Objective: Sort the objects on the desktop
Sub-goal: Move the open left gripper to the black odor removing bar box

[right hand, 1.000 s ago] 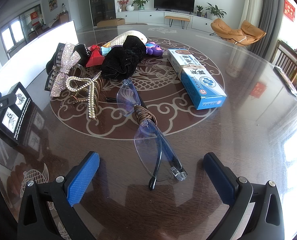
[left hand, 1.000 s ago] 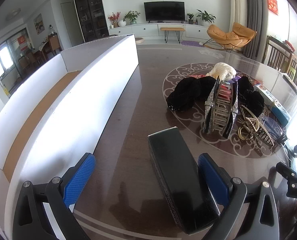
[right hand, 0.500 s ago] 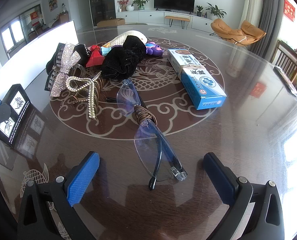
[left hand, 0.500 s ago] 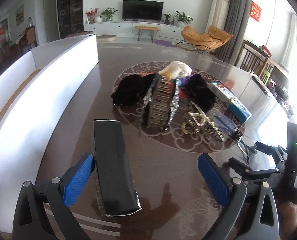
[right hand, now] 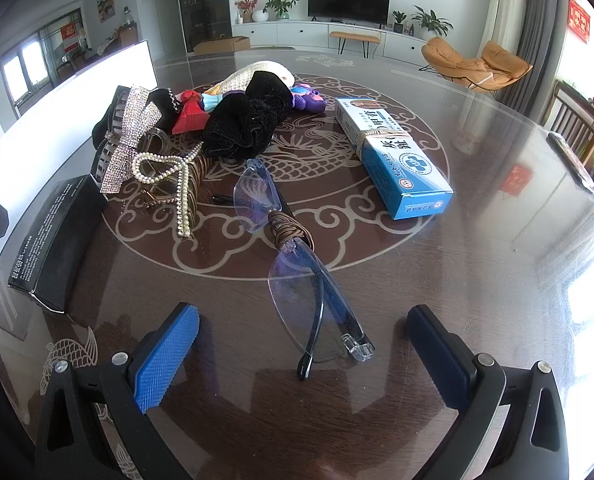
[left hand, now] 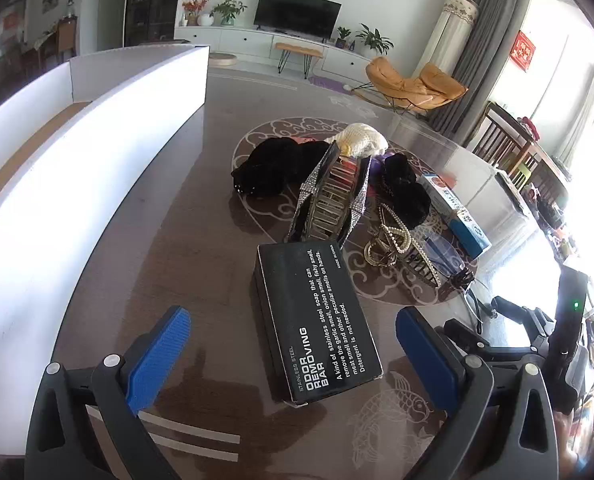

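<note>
Left wrist view: the left gripper (left hand: 293, 354) is seen spread wide over a dark glass-topped table (left hand: 169, 248), its blue pads clear of everything. A black soap box (left hand: 317, 320) lies flat between the pads, printed face up, touched by neither; a hold across its narrow width appears to be lined up. At ten o'clock runs the long white sorting tray (left hand: 77, 148), apparently the bin meant for the items, its wall within easy reach of the box. At twelve o'clock, a rhinestone hair claw (left hand: 329, 196) stands on its teeth just beyond the box, with black scrunchies (left hand: 265, 168) behind it. At two o'clock, the blue carton (left hand: 457, 216) lies well apart. The other tool is visible at three o'clock.

Right wrist view: the right gripper (right hand: 303, 352) is likewise held agape and empty, low over the table. Folded glasses (right hand: 297, 276) lie at twelve o'clock, their temple tips between the pads though untouched, so a grasp on them seems to be in preparation. A brown cord is wound round the bridge. At one o'clock the blue carton rests beyond. At eleven o'clock, a pearl bow clip (right hand: 169, 176) is heaped against the rhinestone claw. The soap box sits at nine o'clock.
</note>
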`<state>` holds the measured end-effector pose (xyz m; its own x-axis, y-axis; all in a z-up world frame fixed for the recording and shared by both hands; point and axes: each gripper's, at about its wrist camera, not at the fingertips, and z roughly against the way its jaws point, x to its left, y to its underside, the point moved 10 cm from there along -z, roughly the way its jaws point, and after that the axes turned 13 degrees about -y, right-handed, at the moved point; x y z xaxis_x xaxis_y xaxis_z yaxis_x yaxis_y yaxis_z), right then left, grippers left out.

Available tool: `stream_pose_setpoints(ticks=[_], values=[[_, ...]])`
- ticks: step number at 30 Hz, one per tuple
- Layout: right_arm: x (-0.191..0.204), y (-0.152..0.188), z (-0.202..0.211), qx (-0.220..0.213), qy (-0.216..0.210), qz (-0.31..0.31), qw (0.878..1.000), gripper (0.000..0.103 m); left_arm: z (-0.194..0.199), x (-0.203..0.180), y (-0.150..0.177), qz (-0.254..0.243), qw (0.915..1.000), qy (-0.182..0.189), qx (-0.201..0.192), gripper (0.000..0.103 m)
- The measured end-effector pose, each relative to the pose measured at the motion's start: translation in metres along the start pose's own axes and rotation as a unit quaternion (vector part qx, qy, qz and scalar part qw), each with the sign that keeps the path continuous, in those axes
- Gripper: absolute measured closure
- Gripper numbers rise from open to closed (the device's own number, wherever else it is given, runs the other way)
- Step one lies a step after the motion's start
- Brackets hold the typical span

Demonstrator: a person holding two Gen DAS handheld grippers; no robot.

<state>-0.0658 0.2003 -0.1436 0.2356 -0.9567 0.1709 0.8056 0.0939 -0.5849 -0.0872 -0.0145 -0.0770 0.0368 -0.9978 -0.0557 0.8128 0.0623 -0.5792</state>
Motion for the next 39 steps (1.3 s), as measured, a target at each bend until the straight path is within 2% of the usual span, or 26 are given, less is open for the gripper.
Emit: stream_pose_setpoints(ticks=[5,9,13,16,27,39], values=[[0.000,0.000,0.000,0.000,0.000,0.000,1.000,0.000,-0.009,-0.035,-0.002,-0.032,0.9995,-0.002,0.002,0.000],[0.000,0.000,0.000,0.000,0.000,0.000,1.000,0.000,-0.034,-0.038,0.005,-0.049,0.9959,-0.073,0.024,0.000],[0.000,0.000,0.000,0.000,0.000,0.000,1.000,0.000,-0.051,-0.023,0.021,-0.026,0.9946,-0.088,0.050,0.000],[0.000,0.000,0.000,0.000,0.000,0.000,1.000,0.000,-0.054,-0.013,0.026,-0.036,0.9911,-0.123,0.037,0.000],[0.000,0.000,0.000,0.000,0.000,0.000,1.000,0.000,-0.053,-0.010,0.025,-0.030,0.9917,-0.123,0.020,0.000],[0.000,0.000,0.000,0.000,0.000,0.000,1.000,0.000,-0.054,-0.009,0.026,-0.031,0.9918,-0.123,0.019,0.000]])
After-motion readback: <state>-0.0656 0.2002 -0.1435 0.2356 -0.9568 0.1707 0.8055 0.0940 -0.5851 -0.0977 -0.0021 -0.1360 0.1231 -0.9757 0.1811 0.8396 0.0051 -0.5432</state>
